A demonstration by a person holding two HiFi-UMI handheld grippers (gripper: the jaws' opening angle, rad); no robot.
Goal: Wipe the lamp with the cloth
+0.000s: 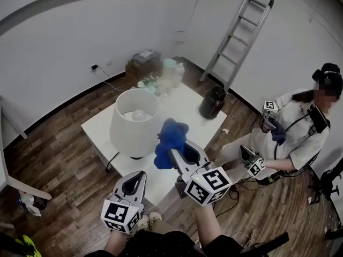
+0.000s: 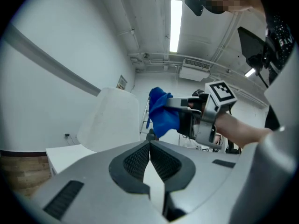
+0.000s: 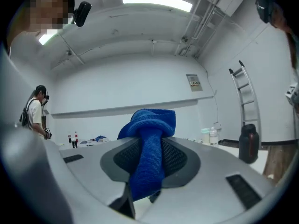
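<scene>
No writing can be read. The square markers on the gripper cubes carry black-and-white patterns only, and the print on a small wall sign is too small to make out.

One lamp with a white shade stands on the white table. One blue cloth is pinched in the right gripper: its jaws are pressed onto a fold, with the cloth bunched above them and a tail hanging below. The cloth is held just beside the shade's right side, and the left gripper view shows a narrow gap between the two. The left gripper sits low, near the table's front edge. Its jaws are pressed together with nothing between them.

One dark jug stands on the table's right side. A cluster of pale bottles is at the far end; the right gripper view shows two. One ladder leans on the wall and one box sits against it. A seated person at the right holds two more grippers.
</scene>
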